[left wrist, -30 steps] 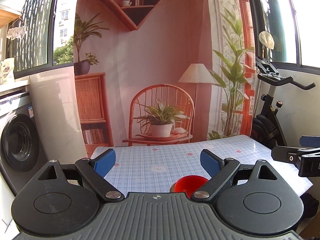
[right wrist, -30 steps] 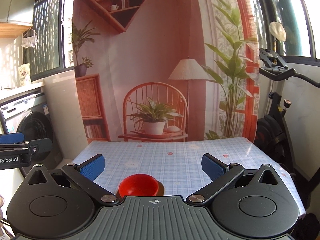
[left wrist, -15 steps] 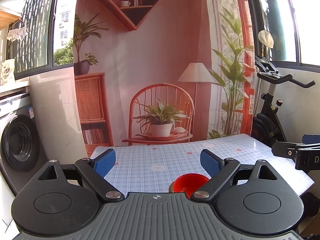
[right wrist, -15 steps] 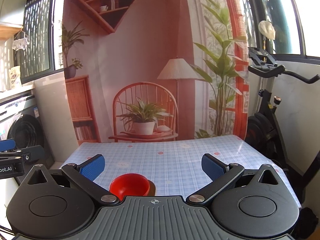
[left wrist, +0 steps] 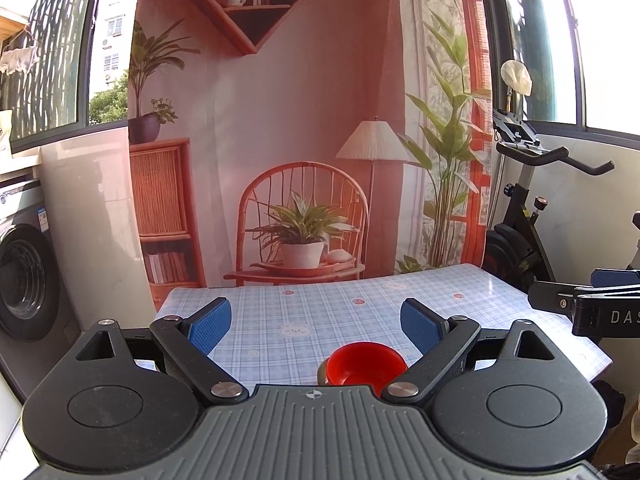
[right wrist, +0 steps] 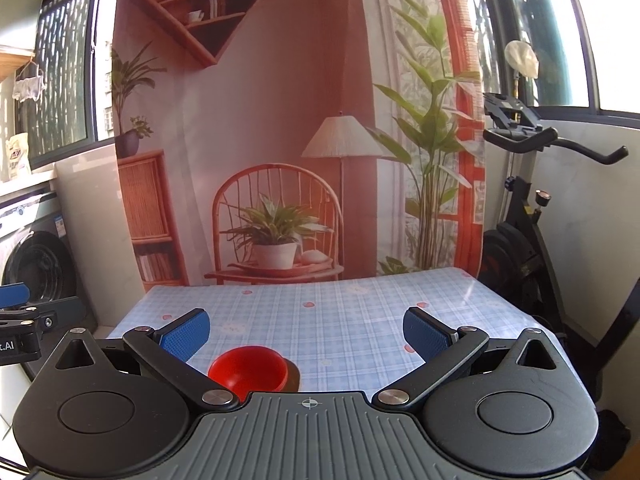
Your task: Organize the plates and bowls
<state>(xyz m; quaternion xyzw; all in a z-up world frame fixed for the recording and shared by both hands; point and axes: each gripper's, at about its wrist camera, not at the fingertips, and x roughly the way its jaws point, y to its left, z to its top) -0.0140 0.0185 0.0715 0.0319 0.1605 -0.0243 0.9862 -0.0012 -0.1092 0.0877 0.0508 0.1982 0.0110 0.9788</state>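
Observation:
A small red bowl (left wrist: 364,363) sits on the blue checked tablecloth (left wrist: 320,320) near the table's front edge; its near side is hidden behind the gripper body. In the left wrist view it lies low and right of centre, close to the right finger of my open left gripper (left wrist: 316,322). In the right wrist view the same red bowl (right wrist: 249,369) lies low and left, just inside the left finger of my open right gripper (right wrist: 306,330). Nothing is held between either pair of blue pads. The right gripper's side (left wrist: 592,308) shows at the right edge of the left wrist view.
A printed backdrop (left wrist: 304,140) with a chair and plants hangs behind the table's far edge. A washing machine (left wrist: 24,280) stands at the left, an exercise bike (left wrist: 524,216) at the right. The left gripper's side (right wrist: 24,320) pokes in at the left edge of the right wrist view.
Both views have drifted slightly: the red bowl sits a little further left in each, and the table looks a bit farther off in the right wrist view. Both grippers stay open.

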